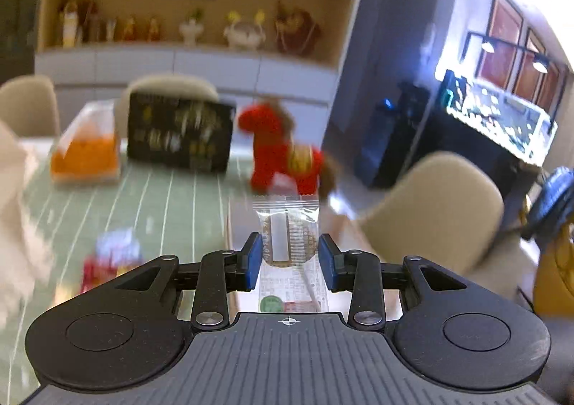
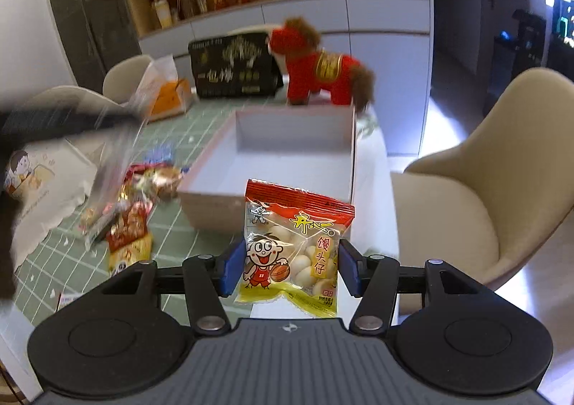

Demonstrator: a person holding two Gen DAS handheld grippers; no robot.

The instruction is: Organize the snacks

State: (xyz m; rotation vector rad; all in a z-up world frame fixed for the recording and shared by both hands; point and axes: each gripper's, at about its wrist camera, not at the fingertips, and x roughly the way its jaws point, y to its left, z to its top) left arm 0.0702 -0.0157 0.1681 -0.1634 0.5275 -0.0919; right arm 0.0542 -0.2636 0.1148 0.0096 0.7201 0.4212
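My left gripper point(image 1: 290, 261) is shut on a clear-wrapped biscuit packet point(image 1: 288, 236), which stands upright between the blue pads above the table. In the right wrist view my right gripper point(image 2: 292, 268) is shut on a red and yellow snack bag point(image 2: 294, 247) printed with a cartoon boy. Just beyond that bag an open white box point(image 2: 201, 204) with pinkish outer walls sits on the green checked tablecloth point(image 2: 172, 236), and nothing shows inside it. Several loose snack packets point(image 2: 131, 225) lie left of the box. A red and white packet point(image 1: 111, 257) shows blurred in the left wrist view.
A red plush horse point(image 2: 319, 71), a black printed box point(image 2: 233, 67) and a bag with orange contents point(image 2: 168, 92) stand at the table's far side. A white cloth with a cartoon print point(image 2: 43, 182) lies at left. Beige chairs point(image 2: 495, 182) flank the table.
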